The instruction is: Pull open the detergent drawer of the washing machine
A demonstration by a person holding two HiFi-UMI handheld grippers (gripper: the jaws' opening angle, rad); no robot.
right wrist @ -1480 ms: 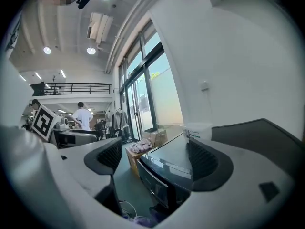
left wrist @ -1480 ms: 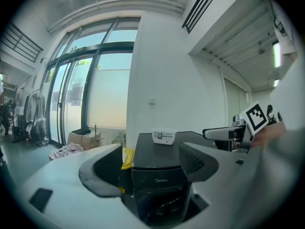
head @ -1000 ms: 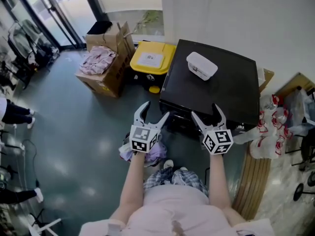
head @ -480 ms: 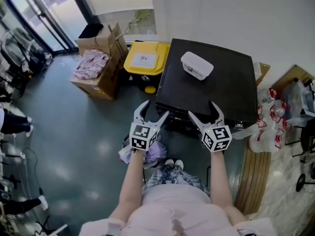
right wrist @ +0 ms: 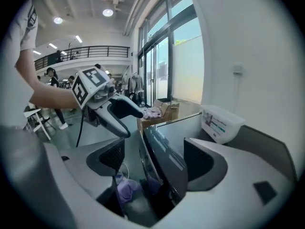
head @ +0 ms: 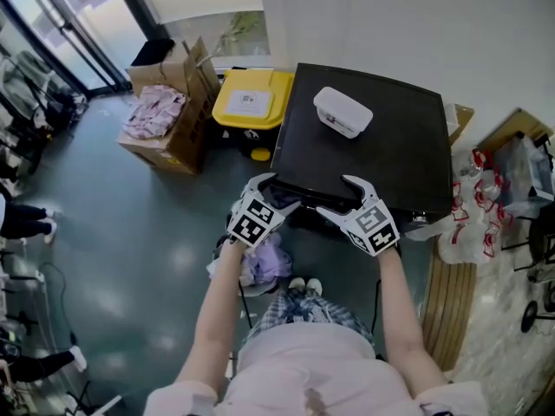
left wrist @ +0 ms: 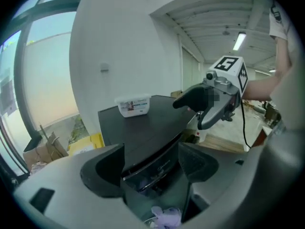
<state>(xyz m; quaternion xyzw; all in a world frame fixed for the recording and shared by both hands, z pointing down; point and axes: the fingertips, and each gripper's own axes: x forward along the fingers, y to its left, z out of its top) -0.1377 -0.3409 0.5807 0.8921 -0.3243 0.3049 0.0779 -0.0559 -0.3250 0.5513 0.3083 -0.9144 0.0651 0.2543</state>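
Your left gripper point(head: 276, 191) fingers point(left wrist: 102, 171) stand apart; your right gripper point(head: 341, 196) fingers point(right wrist: 205, 162) are wide but closing. Both pairs frame the top front edge of the black washing machine point(head: 390, 163), gripping nothing. Detergent drawer not distinguishable on the dark front panel point(left wrist: 155, 168); white tub point(head: 342, 111) on top.

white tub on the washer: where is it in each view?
Head view: white tub upper centre, on the black washing machine top.
Left gripper view: tub left of centre, at the top's far end.
Right gripper view: tub right of centre.
Shared landmark: the washing machine top under it.
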